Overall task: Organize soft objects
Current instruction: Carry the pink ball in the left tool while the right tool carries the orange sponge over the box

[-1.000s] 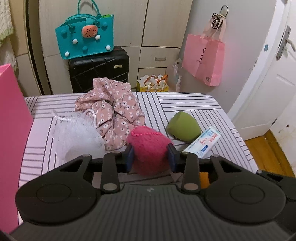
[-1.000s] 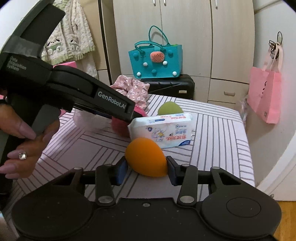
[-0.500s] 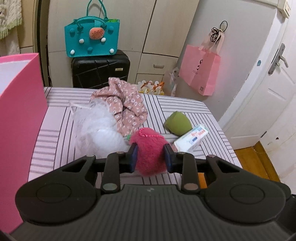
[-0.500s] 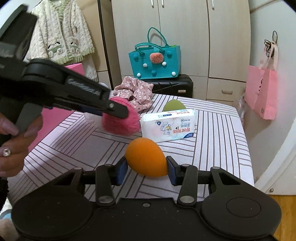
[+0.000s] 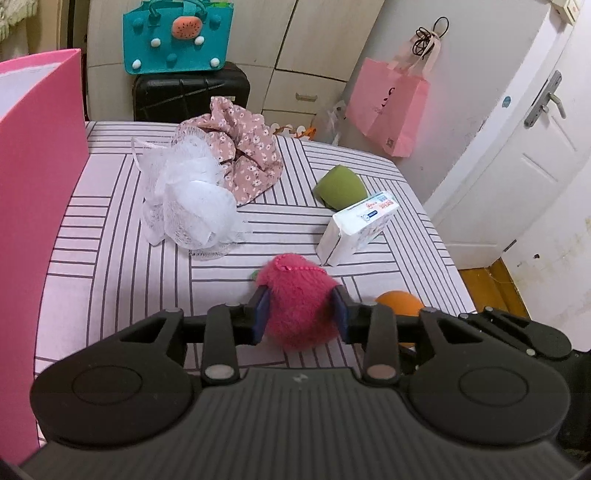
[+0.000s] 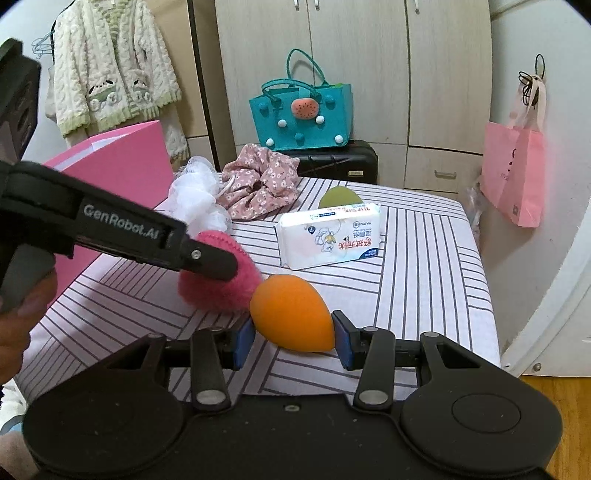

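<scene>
My left gripper [image 5: 300, 314] is shut on a fuzzy pink plush ball [image 5: 299, 299] and holds it above the striped table [image 5: 110, 258]; the ball also shows in the right wrist view [image 6: 218, 280]. My right gripper [image 6: 291, 338] is shut on an orange sponge egg [image 6: 291, 314], held just right of the pink ball. On the table lie a white mesh pouf [image 5: 188, 199], a floral pink scrunchie cloth [image 5: 243, 155], a green sponge [image 5: 340, 184] and a white tissue pack [image 5: 358, 225].
A tall pink box [image 5: 33, 184] stands at the table's left edge. Behind the table are a black suitcase [image 5: 192, 92] with a teal bag [image 5: 177, 33] on it. A pink bag [image 5: 388, 107] hangs on the right wall beside a white door [image 5: 517, 147].
My left gripper has lifted the pink ball off the table and drawn it back toward the near edge, beside the orange egg. The right gripper has kept its hold and risen slightly.
</scene>
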`<action>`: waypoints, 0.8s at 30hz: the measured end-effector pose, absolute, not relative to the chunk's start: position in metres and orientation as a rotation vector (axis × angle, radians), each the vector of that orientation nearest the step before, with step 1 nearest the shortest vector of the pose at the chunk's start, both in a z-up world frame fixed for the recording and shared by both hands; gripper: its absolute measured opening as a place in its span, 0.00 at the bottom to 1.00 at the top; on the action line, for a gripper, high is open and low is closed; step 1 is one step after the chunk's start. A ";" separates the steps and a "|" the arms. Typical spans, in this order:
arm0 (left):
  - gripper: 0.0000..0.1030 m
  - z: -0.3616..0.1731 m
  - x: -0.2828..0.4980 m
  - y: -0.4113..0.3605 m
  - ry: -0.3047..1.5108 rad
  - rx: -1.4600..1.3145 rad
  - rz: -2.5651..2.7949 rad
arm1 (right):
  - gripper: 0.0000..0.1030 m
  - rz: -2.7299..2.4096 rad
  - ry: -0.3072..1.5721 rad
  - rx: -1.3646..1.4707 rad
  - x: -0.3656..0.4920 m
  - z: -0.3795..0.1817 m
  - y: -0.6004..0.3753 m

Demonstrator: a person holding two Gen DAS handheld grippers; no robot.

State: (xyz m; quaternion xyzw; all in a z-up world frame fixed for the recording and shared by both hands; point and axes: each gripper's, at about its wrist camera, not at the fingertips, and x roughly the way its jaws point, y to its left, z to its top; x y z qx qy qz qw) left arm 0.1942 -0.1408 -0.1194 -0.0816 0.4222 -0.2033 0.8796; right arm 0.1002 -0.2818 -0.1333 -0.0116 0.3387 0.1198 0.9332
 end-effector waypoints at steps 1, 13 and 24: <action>0.40 -0.121 0.195 -0.142 0.888 -0.170 -0.425 | 0.49 0.247 0.696 -0.024 0.101 -0.134 -0.282; 0.32 -0.131 0.194 -0.155 0.885 -0.139 -0.432 | 0.48 0.242 0.712 -0.021 0.099 -0.135 -0.285; 0.32 -0.115 0.164 -0.136 0.925 -0.129 -0.503 | 0.49 0.316 0.764 0.029 0.080 -0.125 -0.293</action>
